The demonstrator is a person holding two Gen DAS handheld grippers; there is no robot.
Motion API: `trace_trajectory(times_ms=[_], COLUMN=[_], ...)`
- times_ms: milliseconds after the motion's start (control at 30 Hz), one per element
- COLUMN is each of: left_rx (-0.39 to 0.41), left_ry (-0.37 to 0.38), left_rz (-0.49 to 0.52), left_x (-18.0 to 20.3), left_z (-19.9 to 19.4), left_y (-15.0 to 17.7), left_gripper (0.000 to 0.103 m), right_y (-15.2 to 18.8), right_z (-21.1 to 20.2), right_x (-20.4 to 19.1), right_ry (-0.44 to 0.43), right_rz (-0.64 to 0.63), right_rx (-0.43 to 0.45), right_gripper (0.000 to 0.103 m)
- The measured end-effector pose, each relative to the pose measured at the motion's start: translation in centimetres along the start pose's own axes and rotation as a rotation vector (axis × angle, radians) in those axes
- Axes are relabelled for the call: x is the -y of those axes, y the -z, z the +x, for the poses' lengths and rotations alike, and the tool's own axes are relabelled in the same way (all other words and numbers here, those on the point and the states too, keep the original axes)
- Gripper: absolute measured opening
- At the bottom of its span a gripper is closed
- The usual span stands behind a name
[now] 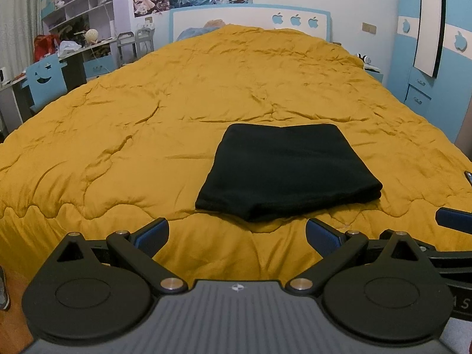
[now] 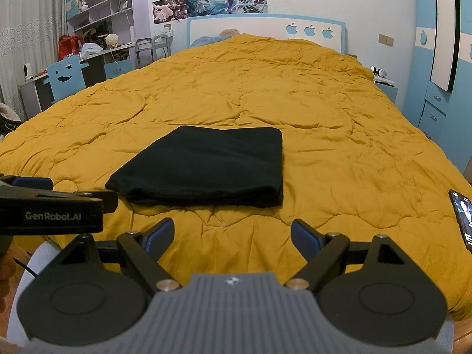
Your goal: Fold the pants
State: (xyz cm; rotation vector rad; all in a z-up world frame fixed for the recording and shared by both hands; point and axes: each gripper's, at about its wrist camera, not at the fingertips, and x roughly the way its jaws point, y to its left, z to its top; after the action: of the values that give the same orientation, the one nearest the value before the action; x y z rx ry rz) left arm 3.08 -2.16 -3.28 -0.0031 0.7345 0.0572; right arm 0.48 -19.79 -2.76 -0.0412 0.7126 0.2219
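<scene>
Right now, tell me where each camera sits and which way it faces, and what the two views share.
Left wrist: sits on the left gripper at the foot of the bed, facing the headboard; shows its own open fingers, with the right gripper's fingertip at the right edge.
Right wrist: sits on the right gripper, facing the same way; shows its open fingers, with the left gripper's body at the left edge.
Shared: the folded black pants on the yellow quilt, the phone, and the headboard.
</scene>
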Motion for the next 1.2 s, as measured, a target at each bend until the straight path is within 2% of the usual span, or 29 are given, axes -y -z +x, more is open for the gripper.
trace_trajectory(times_ms=[1200], left_rx=[0.019], left_ry=[-0.006], left_rz=[0.004], left_x=[0.25], left_z=[-0.52], left_y=[0.24], left_gripper=[0.103], right_y=[0.06], right_z=[0.00], right_x=[-0.13], right_ry=[0.002], right_rz=[0.004], right_rx=[0.002], right_gripper=[0.082])
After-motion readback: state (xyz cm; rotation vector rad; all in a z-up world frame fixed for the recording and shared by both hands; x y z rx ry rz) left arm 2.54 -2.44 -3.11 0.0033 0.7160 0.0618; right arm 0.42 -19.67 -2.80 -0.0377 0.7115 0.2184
